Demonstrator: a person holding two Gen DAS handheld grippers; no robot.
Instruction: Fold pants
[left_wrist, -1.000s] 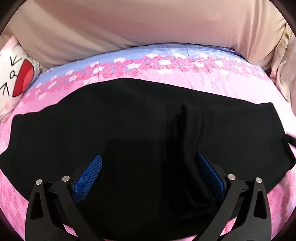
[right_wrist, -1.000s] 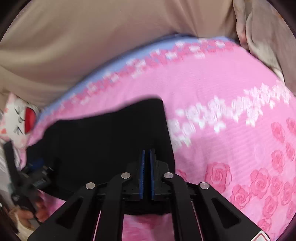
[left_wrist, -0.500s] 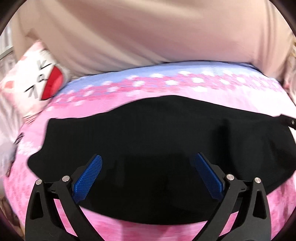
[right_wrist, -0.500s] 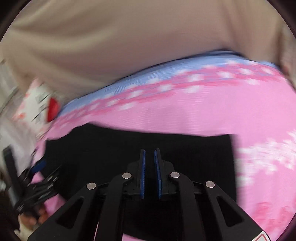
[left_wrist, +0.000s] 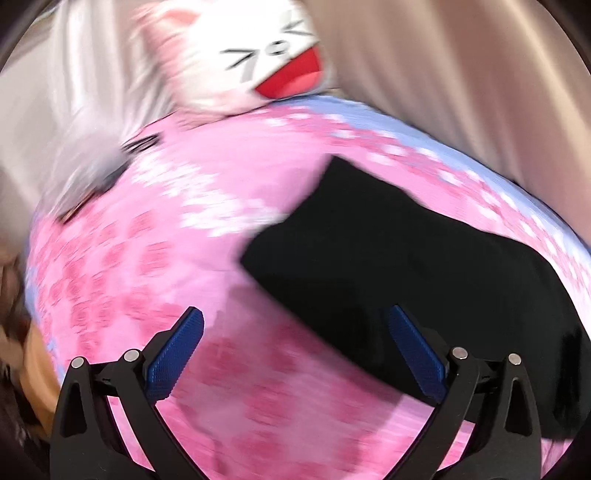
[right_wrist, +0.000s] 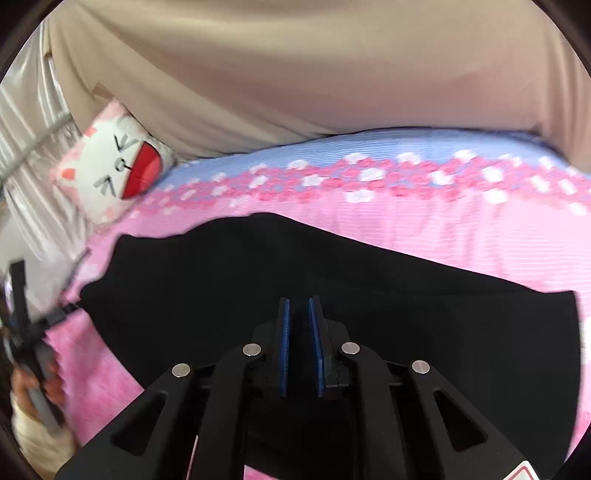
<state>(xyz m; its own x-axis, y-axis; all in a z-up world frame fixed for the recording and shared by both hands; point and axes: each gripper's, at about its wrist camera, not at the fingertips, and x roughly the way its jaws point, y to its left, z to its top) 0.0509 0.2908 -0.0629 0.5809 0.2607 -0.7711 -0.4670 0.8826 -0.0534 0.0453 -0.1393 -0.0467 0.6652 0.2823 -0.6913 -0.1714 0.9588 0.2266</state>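
The left gripper (left_wrist: 295, 350), jaws wide and empty, was swung off the pants (left_wrist: 424, 266) toward nine o'clock, while the right gripper (right_wrist: 299, 343) was kept narrowly parted, nothing gripped.

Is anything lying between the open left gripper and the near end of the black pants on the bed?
Nothing visible does. The left gripper hangs open over bare pink bedspread, with the pants edge just ahead toward its right finger. The cat pillow sits far back, off the path. The view is motion-blurred.
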